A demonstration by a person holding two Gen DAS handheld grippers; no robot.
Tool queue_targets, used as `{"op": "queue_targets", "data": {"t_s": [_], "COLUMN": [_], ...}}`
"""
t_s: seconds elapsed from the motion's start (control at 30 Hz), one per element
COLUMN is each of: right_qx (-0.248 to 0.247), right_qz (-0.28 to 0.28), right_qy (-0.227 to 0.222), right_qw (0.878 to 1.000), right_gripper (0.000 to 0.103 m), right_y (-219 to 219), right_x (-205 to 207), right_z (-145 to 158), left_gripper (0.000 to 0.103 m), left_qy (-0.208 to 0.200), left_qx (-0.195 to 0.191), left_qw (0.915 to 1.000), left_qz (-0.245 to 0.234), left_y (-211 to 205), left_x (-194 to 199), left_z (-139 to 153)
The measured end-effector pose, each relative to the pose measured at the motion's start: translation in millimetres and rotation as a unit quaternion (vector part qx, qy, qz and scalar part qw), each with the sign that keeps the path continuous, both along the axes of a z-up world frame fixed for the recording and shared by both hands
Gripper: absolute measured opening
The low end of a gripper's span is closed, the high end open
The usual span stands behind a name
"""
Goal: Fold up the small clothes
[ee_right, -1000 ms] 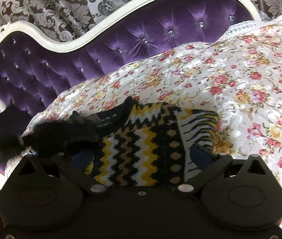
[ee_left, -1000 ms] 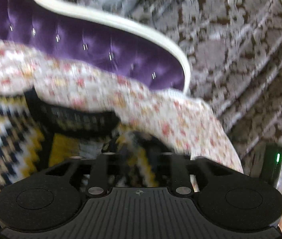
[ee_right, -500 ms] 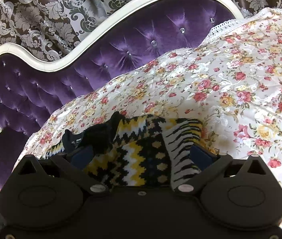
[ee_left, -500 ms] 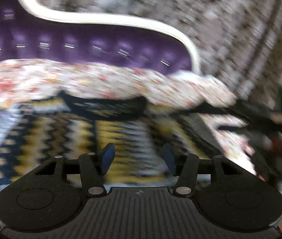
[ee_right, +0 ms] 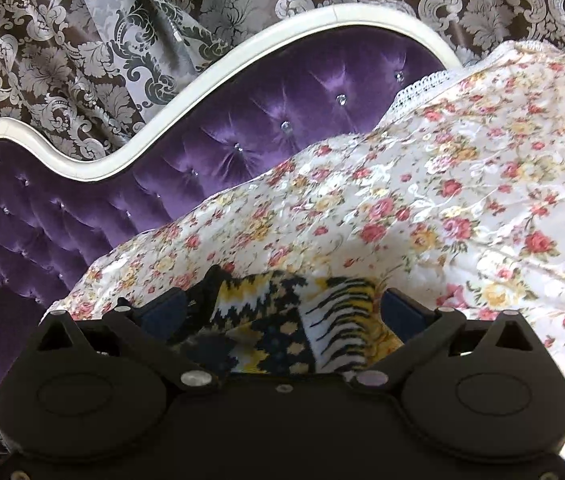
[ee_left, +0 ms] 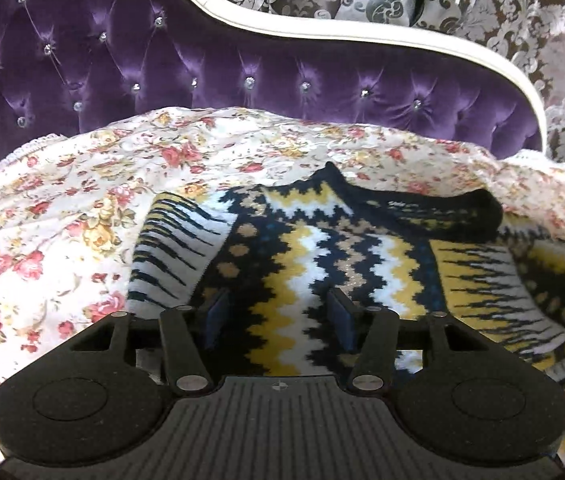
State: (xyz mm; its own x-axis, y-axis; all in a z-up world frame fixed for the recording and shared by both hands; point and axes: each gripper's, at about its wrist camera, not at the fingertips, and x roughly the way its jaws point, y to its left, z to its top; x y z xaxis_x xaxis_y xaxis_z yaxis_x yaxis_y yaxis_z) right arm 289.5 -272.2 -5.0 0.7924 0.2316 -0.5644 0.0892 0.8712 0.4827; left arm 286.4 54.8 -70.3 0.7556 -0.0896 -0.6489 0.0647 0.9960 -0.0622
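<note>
Left claw (ee_left: 278, 312) w/ fingers apart, hovering over zigzag sweater (ee_left: 322, 248), which lies on the floral bedspread (ee_left: 62, 240) near the purple headboard (ee_left: 242, 60). Right claw (ee_right: 282, 312) also apart, sweater between fingers. Neck label writing too small to read.

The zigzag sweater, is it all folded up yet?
Not yet. Both sleeves look folded in over the sweater, which lies on the flowery bedspread. Nothing is in hand: the left gripper and right gripper are open above it, fingers apart. The body probably needs one more fold.
</note>
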Motion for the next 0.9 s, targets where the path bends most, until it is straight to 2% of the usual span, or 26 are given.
{"op": "queue_targets", "data": {"t_s": [0.17,0.3,0.47,0.77,0.9], "right_qx": [-0.020,-0.062,-0.125,-0.186,-0.220], "right_qz": [0.045,0.081,0.110,0.135,0.150], "right_qy": [0.026,0.042,0.051,0.067,0.087], "right_qw": [0.998,0.994,0.985,0.971,0.960], "right_gripper": [0.103,0.103,0.103,0.103,0.103], "right_y": [17,38,62,78,88], "right_x": [5,7,7,8,9], "right_z": [-7,-12,-14,-19,-27], "left_gripper": [0.051,0.051,0.051,0.052,0.052], "left_qy": [-0.007,-0.019,-0.030,-0.039,-0.041], "left_qx": [0.010,0.018,0.025,0.041,0.045], "left_qw": [0.9999,0.9997,0.9992,0.9984,0.9982], "left_qz": [0.001,-0.001,0.001,0.000,0.000], "left_y": [0,-2,-4,-9,-10], "left_x": [-4,-7,-9,-11,-12], "left_z": [-4,-8,-10,-12,-13]}}
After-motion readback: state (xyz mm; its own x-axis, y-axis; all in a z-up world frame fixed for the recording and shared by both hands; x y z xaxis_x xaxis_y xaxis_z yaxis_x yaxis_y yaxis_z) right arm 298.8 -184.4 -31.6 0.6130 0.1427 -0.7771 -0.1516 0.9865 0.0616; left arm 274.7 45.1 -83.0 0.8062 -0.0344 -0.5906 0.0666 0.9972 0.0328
